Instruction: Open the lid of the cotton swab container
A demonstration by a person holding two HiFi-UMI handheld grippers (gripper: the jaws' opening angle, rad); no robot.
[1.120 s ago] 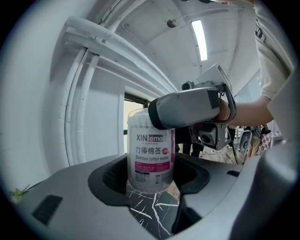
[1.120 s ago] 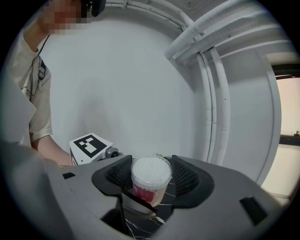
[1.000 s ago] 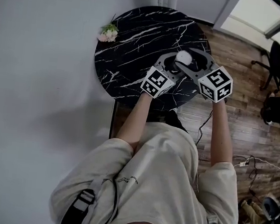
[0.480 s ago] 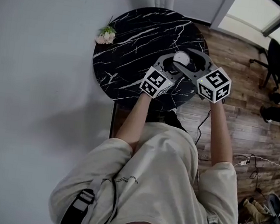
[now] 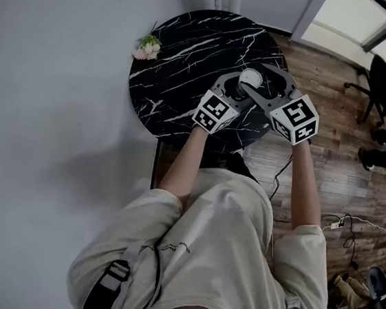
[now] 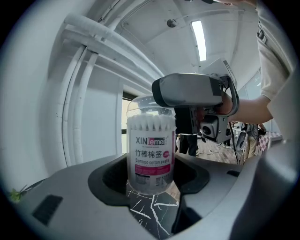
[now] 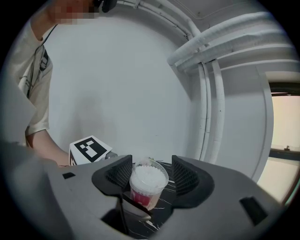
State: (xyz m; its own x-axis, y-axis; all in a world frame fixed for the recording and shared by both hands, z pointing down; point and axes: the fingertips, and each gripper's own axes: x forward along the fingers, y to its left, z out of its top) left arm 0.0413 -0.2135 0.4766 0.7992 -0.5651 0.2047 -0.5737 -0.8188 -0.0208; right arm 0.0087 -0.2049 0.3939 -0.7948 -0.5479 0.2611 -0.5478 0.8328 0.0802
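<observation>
A: Since the cotton swab container (image 6: 150,150) looks like a thin clear plastic tub packed with swabs, I'd judge it light and easy to tip, with a glossy label that could slide under a pad. Where does it stand?

B: Upright on the black marbled counter (image 5: 191,46), out toward 3 o'clock from the middle. The left gripper (image 6: 151,165) has it low on the body. Its wide-set jaws pinch the labelled wall from 9 and 3 o'clock, as far as I can read the contact.

A: Good place. The wall should be stiffest there, near the base, and I think it would bow if squeezed higher. And the lid (image 7: 149,174)?

B: A clear cap, on. The right gripper (image 7: 151,168) faces it from the opposite side, jaws spread and straddling the top. The 9 o'clock pad is just beside the lid and the 3 o'clock pad stands apart from it.

A: Then take the lid at its rim, on opposite sides, firm but not crushing. It probably pops free suddenly, so the body hold matters, or swabs spill.

B: Only a small sprig of flowers (image 5: 148,46) sits elsewhere, near the 10 o'clock edge, well apart.
</observation>
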